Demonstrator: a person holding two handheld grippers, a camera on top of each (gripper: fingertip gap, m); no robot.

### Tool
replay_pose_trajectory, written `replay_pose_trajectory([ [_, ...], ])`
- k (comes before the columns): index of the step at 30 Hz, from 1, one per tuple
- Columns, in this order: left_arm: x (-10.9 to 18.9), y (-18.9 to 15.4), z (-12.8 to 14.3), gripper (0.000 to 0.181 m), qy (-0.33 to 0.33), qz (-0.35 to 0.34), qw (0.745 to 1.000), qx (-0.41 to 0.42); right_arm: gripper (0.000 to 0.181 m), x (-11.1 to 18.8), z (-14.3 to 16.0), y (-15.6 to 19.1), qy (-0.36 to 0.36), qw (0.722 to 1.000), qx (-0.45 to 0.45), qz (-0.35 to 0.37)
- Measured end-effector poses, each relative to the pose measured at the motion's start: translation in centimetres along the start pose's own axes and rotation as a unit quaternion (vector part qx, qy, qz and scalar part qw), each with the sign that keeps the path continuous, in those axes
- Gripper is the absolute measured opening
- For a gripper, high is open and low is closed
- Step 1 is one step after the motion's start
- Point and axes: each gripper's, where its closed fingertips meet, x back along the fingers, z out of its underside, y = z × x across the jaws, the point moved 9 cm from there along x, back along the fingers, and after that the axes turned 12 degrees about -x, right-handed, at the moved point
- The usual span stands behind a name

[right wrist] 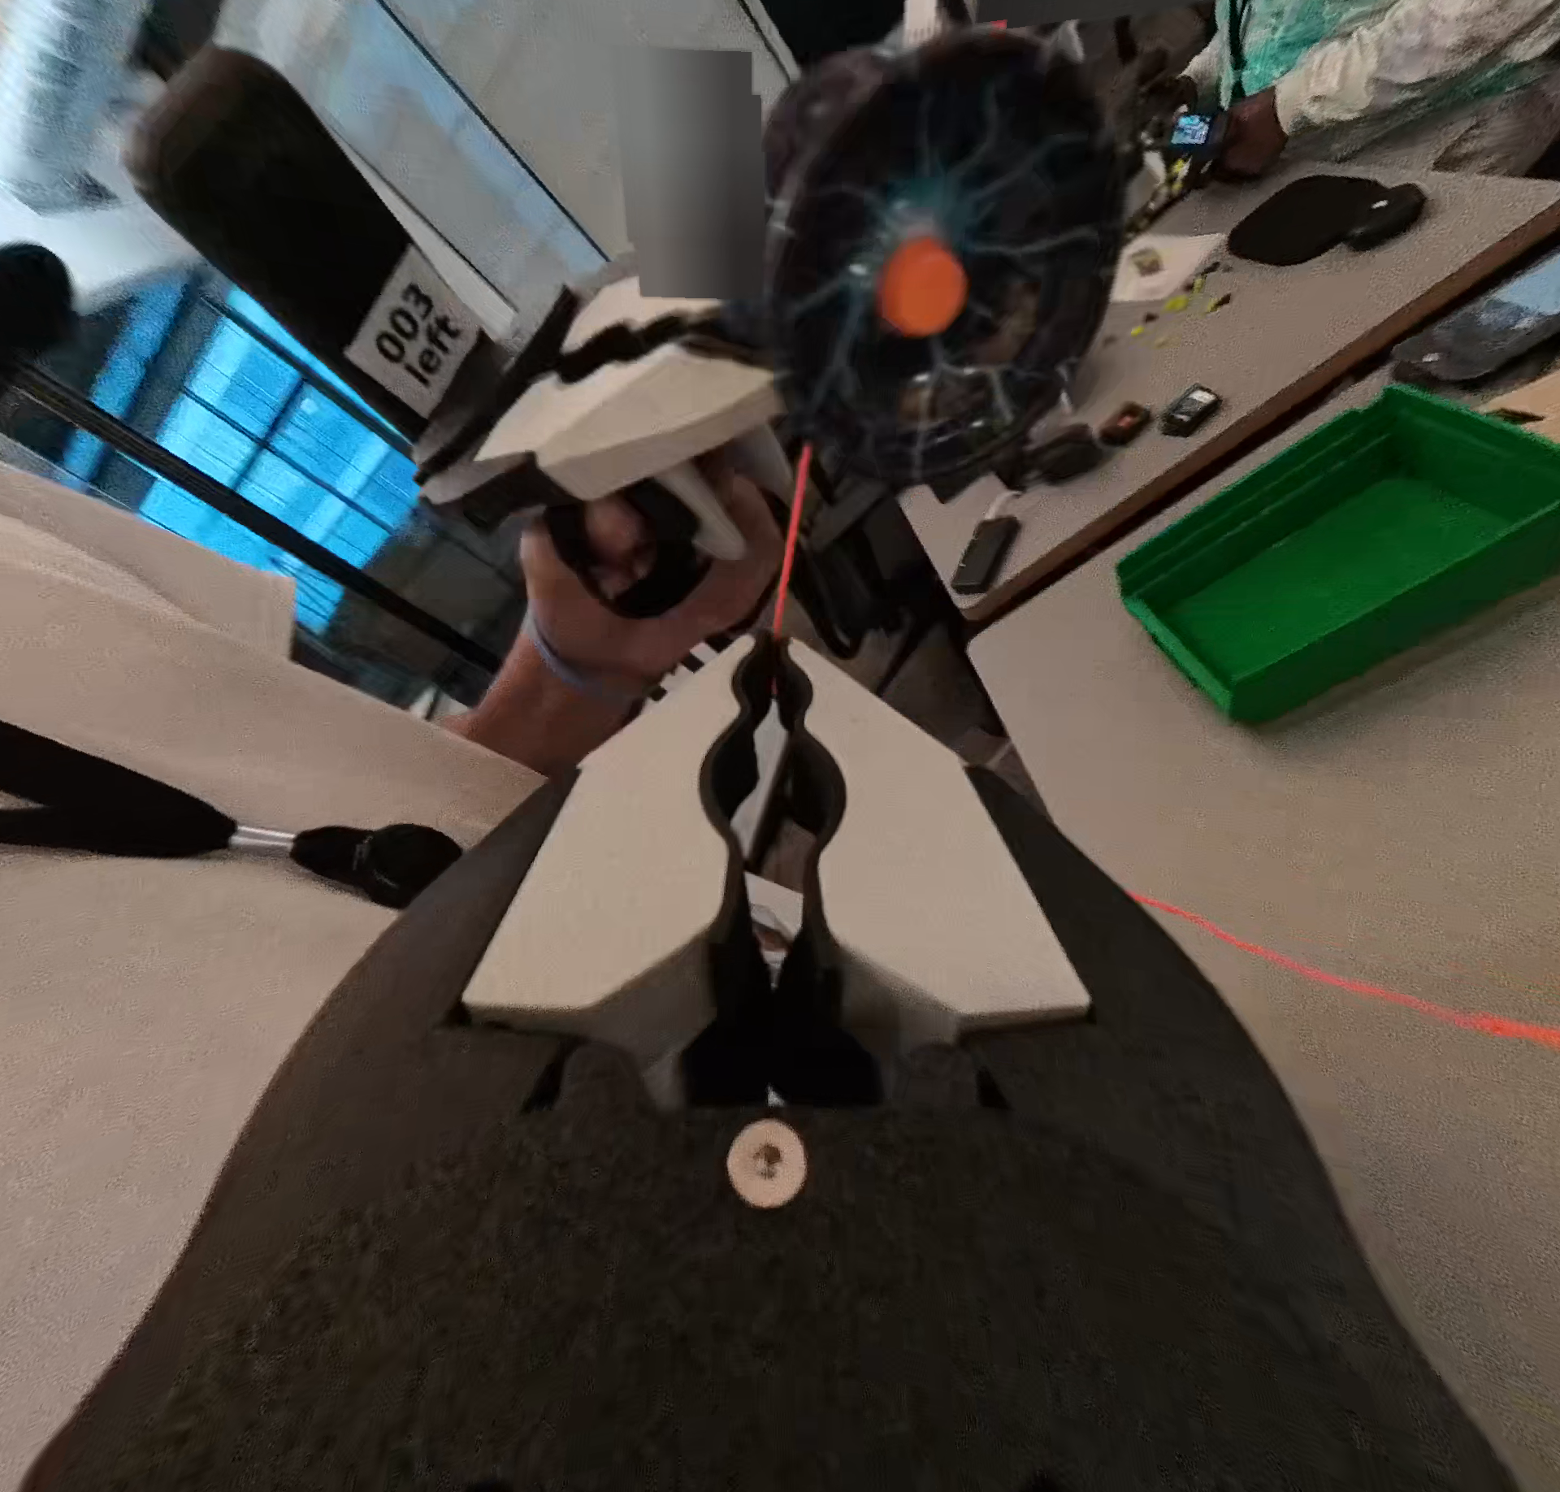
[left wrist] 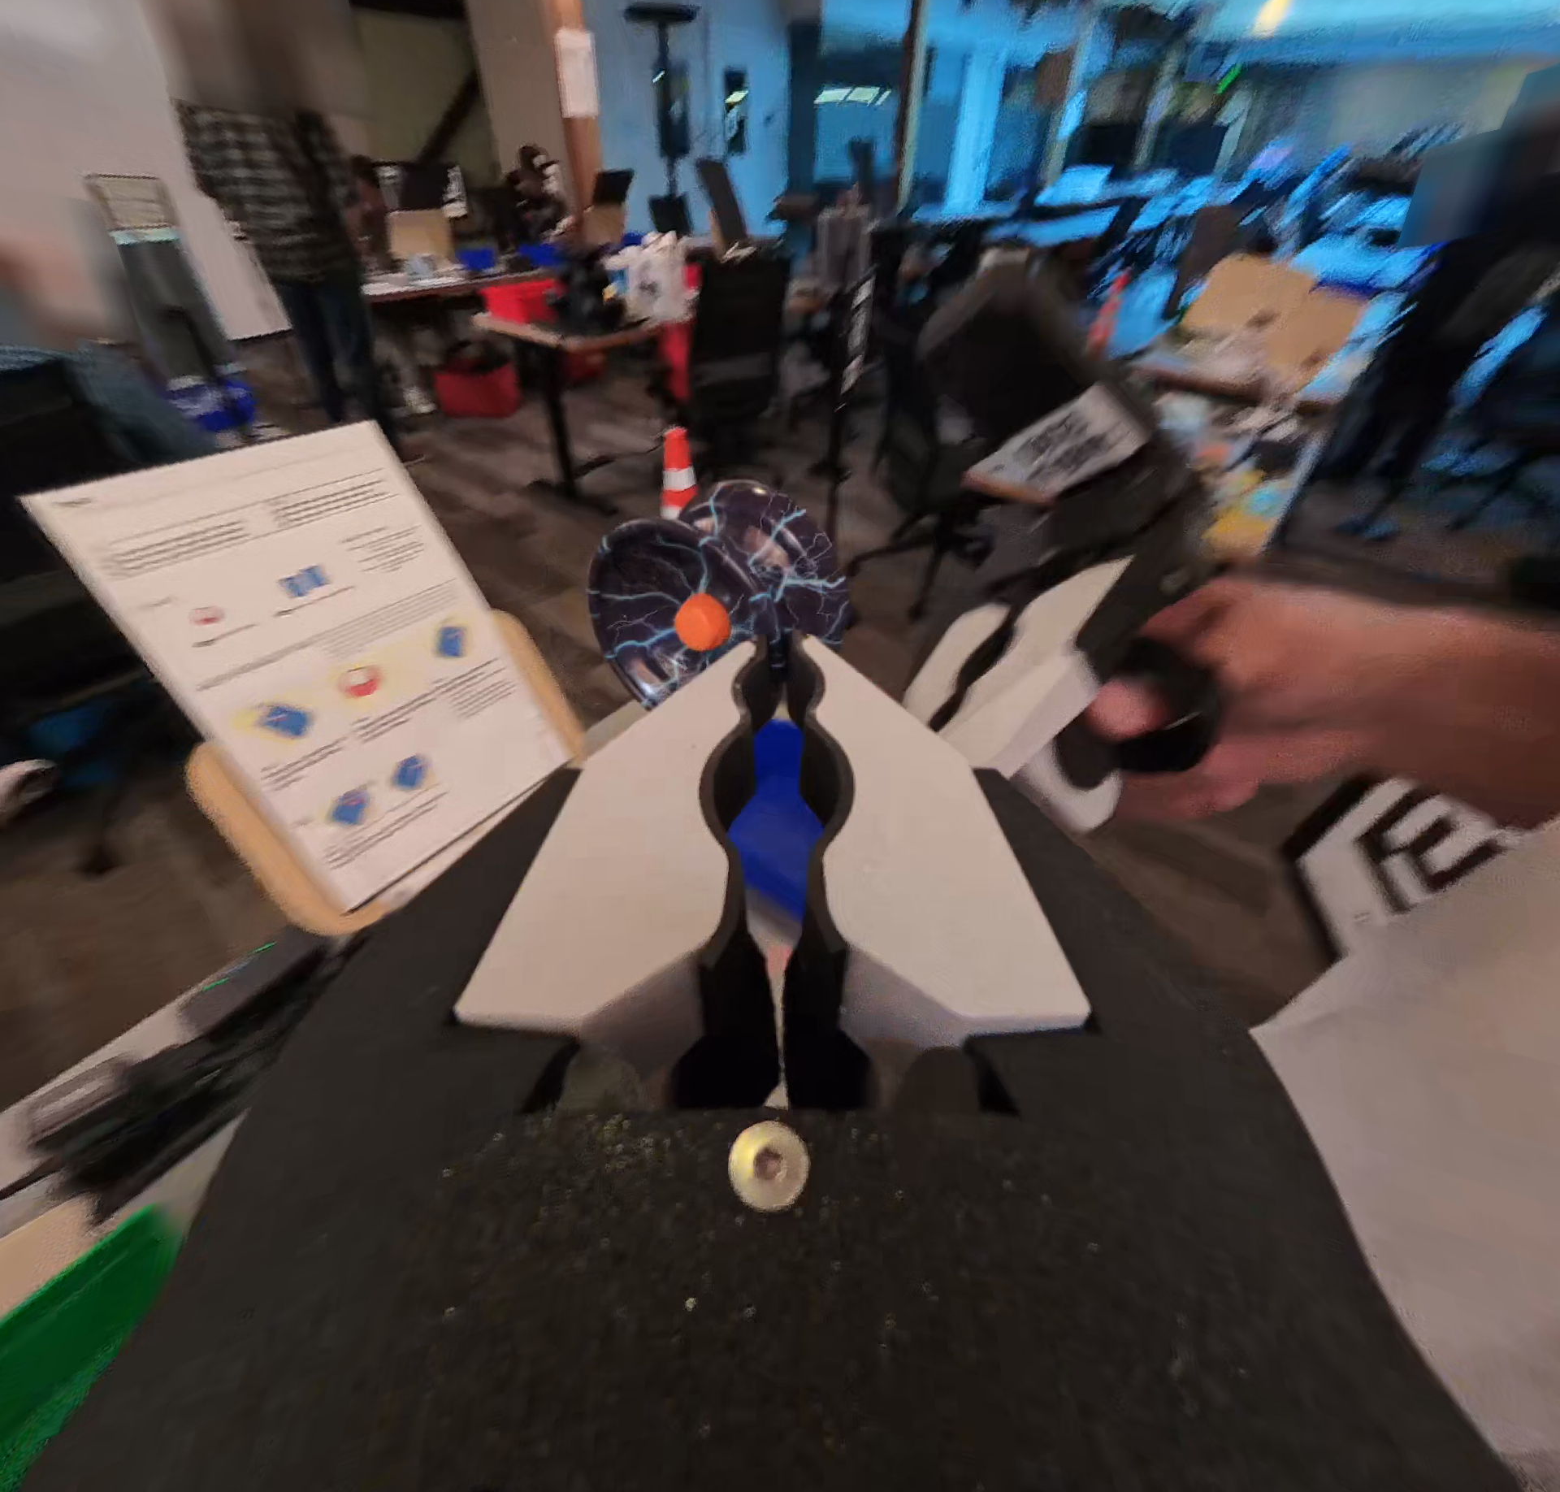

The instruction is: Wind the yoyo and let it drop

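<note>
Jaws: left on yoyo, right on string.

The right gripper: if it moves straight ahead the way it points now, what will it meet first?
Probably the yoyo. The right gripper, shut on the red string, points along it to the yoyo held by the left gripper. Depth is unclear.
</note>
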Motion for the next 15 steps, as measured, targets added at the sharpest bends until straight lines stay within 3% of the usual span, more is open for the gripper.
replay_pose_trajectory([
  [4,0.3,-1.8,-1.0,0.0,-0.078,0.085,0.991,0.065,0.0,0.6,0.0,-2.9,-0.069,0.99,-0.082,-0.092],
  [7,1.1,-3.0,-0.4,0.0,-0.07,0.13,0.988,0.049,0.0,2.5,-1.5,-3.6,-0.1,0.975,-0.11,-0.168],
  [12,2.9,-3.2,0.0,0.0,-0.071,0.188,0.979,0.017,0.0,2.6,-2.0,-1.9,0.023,0.989,-0.035,-0.143],
  [15,4.0,-1.6,-1.4,0.0,-0.117,0.187,0.973,0.064,0.0,2.4,-1.1,-0.6,0.09,0.984,0.046,-0.145],
])
